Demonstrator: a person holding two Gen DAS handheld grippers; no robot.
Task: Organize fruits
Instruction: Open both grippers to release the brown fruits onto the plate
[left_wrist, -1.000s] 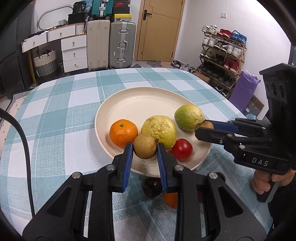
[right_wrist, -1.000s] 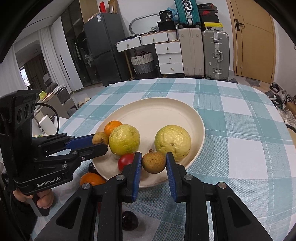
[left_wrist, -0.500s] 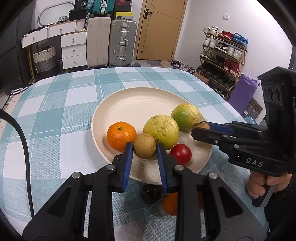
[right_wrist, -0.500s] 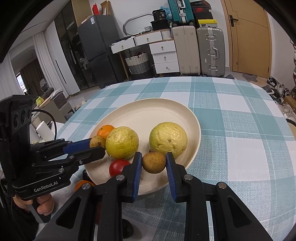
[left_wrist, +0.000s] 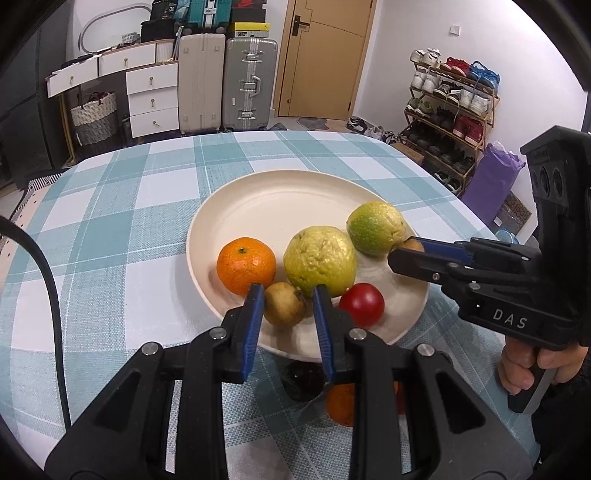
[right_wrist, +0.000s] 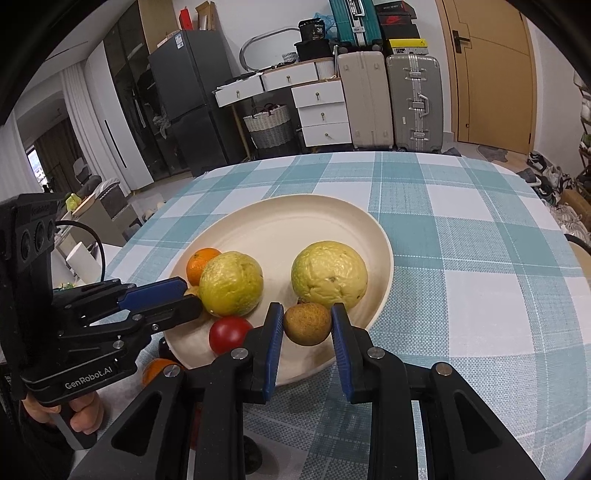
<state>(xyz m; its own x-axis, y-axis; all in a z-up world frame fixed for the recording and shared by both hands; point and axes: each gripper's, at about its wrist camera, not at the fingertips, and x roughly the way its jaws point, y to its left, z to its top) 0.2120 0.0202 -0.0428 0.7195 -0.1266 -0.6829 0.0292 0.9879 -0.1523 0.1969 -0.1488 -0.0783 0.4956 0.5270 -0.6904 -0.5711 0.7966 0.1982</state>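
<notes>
Two small fruits pinched over the plate's (left_wrist: 258, 199) near rim: a brown fruit (left_wrist: 284, 308) in the left gripper (left_wrist: 288, 299), a second brown fruit (right_wrist: 307, 324) in the right gripper (right_wrist: 306, 321). Risks knocking the tomato (left_wrist: 361, 304) off the edge on release, given the crowding. Half hidden under the fingers: a dark fruit (left_wrist: 304, 380), hard to identify.

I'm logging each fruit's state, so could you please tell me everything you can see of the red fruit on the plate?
The red fruit is small, round, smooth and glossy, perhaps a tomato, with no stem showing. It rests on the cream plate near its front rim, beside the big yellow-green fruit, though contact between them is unclear. No gripper holds it: the left gripper stands just to its left around a small brown fruit.
</notes>
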